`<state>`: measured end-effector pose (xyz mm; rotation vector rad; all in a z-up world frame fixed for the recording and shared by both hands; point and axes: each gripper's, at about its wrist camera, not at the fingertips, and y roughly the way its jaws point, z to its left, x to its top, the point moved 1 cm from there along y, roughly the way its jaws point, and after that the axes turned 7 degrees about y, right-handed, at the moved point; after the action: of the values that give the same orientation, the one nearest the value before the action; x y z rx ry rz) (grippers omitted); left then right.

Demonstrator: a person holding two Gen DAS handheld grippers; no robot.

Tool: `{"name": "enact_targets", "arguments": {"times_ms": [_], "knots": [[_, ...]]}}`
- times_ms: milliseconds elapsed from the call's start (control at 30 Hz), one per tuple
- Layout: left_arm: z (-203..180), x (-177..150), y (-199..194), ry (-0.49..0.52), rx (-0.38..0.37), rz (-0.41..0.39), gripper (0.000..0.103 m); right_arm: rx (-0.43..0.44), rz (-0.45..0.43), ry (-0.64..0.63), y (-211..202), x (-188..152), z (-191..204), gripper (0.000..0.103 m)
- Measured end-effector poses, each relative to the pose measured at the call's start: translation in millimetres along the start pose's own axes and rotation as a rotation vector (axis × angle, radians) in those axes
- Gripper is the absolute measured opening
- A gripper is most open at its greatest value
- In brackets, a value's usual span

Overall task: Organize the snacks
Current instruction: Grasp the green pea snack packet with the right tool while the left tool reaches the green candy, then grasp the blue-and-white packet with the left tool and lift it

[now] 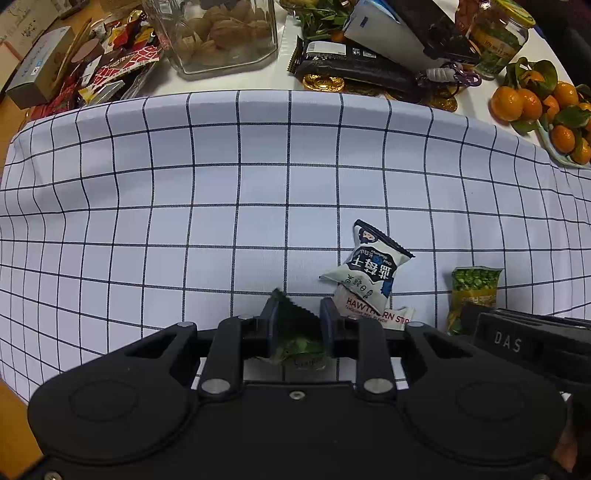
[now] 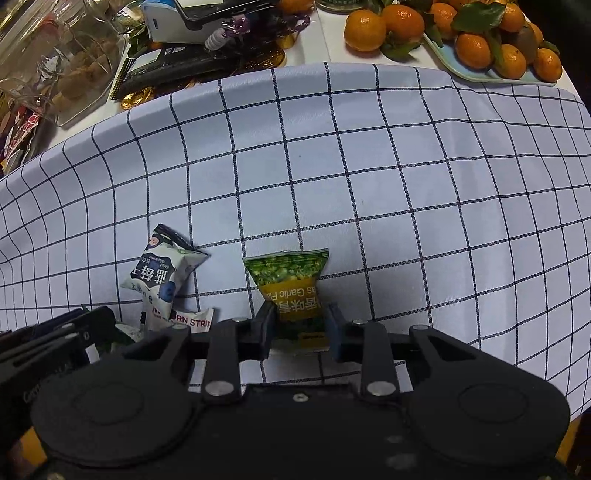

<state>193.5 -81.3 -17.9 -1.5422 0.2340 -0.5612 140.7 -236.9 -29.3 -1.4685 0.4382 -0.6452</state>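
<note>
Checked blue cloth [image 1: 258,184] covers the table under both down-pointing tongs. Left gripper [image 1: 298,323] stands spread around a dark green packet [image 1: 295,321]; right gripper [image 2: 301,326] pinches a green-and-yellow pea packet [image 2: 295,284]. Between them lie a white blueberry packet [image 1: 369,269] atop a hawthorn strip [image 1: 384,317]. Beyond the cloth: walnut jar [image 1: 221,33], tangerines [image 2: 480,40].

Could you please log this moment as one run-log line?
left tongs: around dark green foil packet | right tongs: around green-yellow pea packet | surface: checked blue cloth
</note>
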Motion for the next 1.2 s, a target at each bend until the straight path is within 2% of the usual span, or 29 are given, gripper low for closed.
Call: {"name": "enact_targets", "arguments": {"times_ms": [200,333,567,800,900,1000,1200], "knots": [[9,-3,-2,-0.007,-0.008,0.011,0.039,0.006,0.012,-0.007,1,-1,-1,0.030],[20,-6,-2,-0.035,-0.022,0.017,0.050,0.006,0.015,-0.007,0,-1,-3,0.030],[35,-24,5,-0.027,0.042,0.058,0.050,0.010,0.022,-0.002,0,0,-5,0.029],[52,-35,10,-0.051,0.068,0.075,0.047,0.005,0.020,0.002,0,0,-5,0.029],[57,-32,5,-0.082,0.048,0.058,0.047,0.001,0.016,-0.001,0,0,-3,0.029],[53,-27,-3,-0.083,0.021,0.024,0.047,-0.001,0.015,-0.006,0,-1,-2,0.029],[15,-16,-5,-0.007,-0.006,-0.027,0.047,-0.016,0.019,0.004,-1,-2,-5,0.028]]}}
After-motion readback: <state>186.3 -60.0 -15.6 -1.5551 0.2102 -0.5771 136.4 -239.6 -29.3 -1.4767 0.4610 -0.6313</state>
